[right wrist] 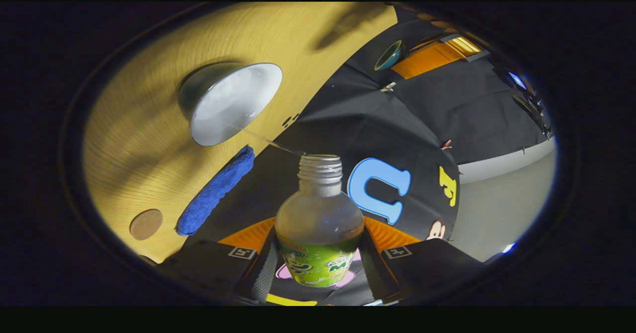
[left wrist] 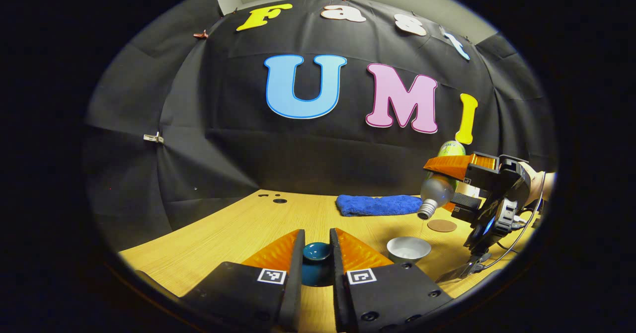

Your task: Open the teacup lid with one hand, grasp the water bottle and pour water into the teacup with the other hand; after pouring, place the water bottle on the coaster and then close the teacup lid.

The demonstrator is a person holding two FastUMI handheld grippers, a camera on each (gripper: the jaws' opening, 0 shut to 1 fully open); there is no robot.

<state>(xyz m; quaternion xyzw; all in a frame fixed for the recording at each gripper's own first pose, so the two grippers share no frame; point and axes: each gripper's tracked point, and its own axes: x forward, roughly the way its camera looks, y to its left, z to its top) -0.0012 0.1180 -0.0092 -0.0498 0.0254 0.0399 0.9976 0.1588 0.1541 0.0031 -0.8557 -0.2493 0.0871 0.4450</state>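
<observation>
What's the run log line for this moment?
phase: pouring | right gripper: shut on bottle, tilted over cup | left gripper: holding lid | coaster: bare

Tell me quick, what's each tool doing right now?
Left tool: closed on the teacup lid, held off the cup.
Right tool: closed on the water bottle, tipped and pouring into the cup.

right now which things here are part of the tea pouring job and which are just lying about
In the job:
- water bottle in the right claw
- teacup
- teacup lid in the left claw
- coaster

Lying about:
- blue towel
</observation>
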